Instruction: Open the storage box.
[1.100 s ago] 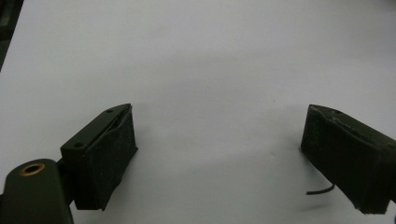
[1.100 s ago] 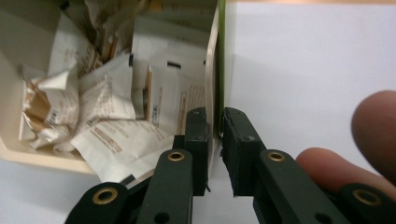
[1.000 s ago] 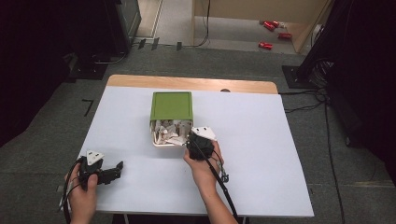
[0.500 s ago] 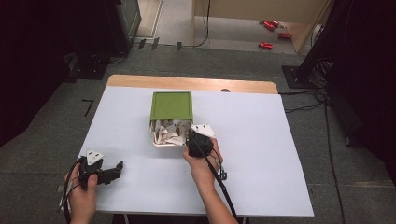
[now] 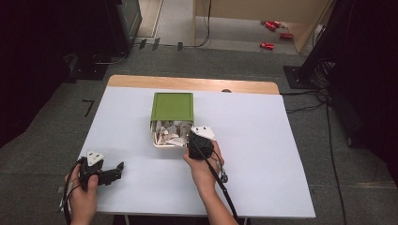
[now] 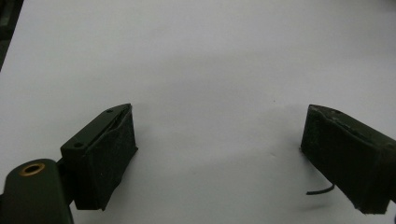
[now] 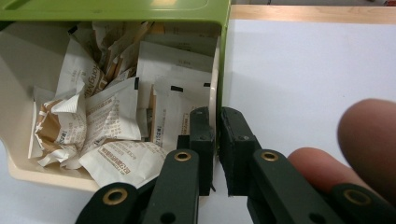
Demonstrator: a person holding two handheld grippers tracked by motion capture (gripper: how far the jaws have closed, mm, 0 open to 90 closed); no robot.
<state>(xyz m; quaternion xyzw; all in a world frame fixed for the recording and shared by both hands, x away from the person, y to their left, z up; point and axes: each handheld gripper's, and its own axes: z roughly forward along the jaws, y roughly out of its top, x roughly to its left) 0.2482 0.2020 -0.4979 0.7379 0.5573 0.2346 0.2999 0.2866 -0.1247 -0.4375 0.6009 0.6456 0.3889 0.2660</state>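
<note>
While our right gripper clamps the cream side wall of the box, one jaw inside and one outside, the paper sachets lie heaped just beside it under the green lid. We see the box mid-counter. Our left gripper rests wide open on bare counter, well apart.

A cream box with a green lid slid partway back sits near the middle of the white tabletop. Its open near end is heaped with crumpled white and tan paper sachets, printed in black, against the box's right wall.
</note>
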